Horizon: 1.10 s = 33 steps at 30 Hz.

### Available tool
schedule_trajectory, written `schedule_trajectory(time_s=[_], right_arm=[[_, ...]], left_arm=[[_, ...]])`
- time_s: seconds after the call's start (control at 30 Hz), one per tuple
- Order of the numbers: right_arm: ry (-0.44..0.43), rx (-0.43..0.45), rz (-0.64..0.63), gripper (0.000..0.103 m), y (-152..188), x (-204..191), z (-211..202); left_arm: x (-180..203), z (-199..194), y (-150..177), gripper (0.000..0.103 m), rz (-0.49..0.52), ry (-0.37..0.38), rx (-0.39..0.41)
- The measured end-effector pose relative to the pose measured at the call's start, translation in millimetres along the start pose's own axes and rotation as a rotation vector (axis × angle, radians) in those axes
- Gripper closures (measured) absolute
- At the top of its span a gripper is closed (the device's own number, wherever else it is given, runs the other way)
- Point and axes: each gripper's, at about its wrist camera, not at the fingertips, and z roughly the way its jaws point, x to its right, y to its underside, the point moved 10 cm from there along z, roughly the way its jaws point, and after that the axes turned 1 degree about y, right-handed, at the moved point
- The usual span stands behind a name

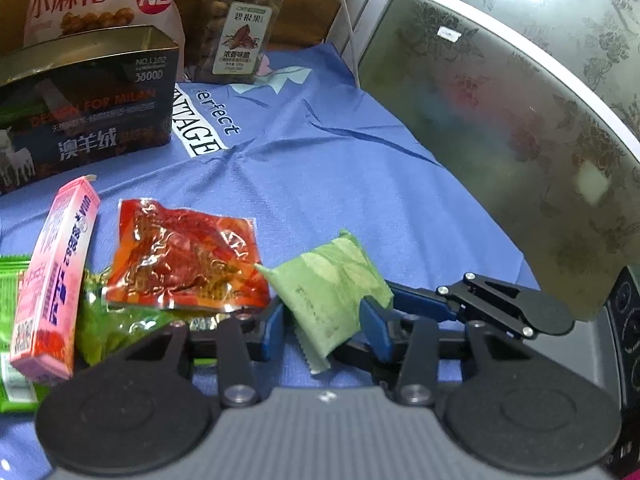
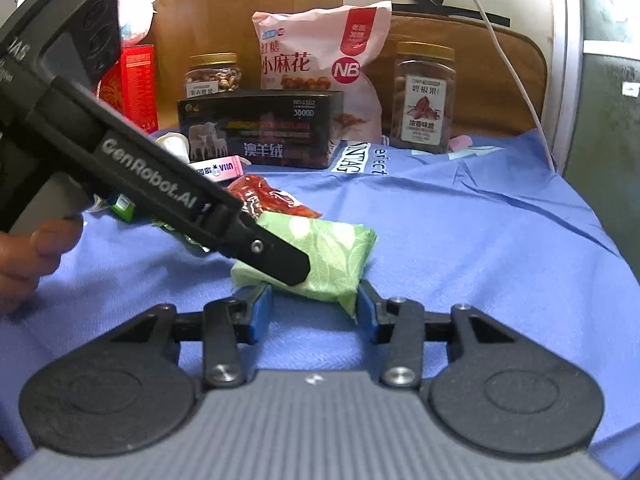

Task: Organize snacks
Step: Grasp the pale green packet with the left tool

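A pale green leaf-print packet (image 1: 332,280) (image 2: 332,252) lies low over the blue cloth (image 1: 320,160). My left gripper (image 1: 324,326) is shut on it, the blue pads (image 1: 276,324) pressing its two sides; in the right wrist view one of its black fingers (image 2: 276,258) crosses the packet. My right gripper (image 2: 314,314) stands open at the packet's near edge, the pads (image 2: 260,312) flanking a corner without clamping it. Its blue finger (image 1: 420,304) meets the packet's right edge. A red foil packet (image 1: 184,260), a pink carton (image 1: 52,280) and green wrappers (image 1: 104,320) lie to the left.
At the back stand a dark box (image 2: 260,132), a pink snack bag (image 2: 320,52), two nut jars (image 2: 424,96) (image 2: 212,74) and a red box (image 2: 136,84). A white cable (image 2: 508,64) hangs down at the right. A hand (image 2: 28,256) holds the left gripper.
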Motion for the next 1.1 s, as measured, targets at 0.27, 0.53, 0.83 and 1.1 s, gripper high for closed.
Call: schedule_trajectory(time_s=[0.27, 0.53, 0.83, 1.1], right_arm=[[0.008, 0.005, -0.003, 0.052, 2, -2, -2], [0.005, 0.006, 0.000, 0.052, 2, -2, -2], [0.007, 0.006, -0.001, 0.051, 2, -3, -1], [0.005, 0.007, 0.025, 0.047, 2, 2, -2]], left_arm=[[1, -2, 4, 0.061, 0.031, 0.010, 0.054], [7, -4, 11, 0.059, 0.119, -0.007, 0.122], [3, -5, 11, 0.059, 0.105, 0.011, 0.119], [1, -6, 11, 0.060, 0.078, 0.033, 0.115]])
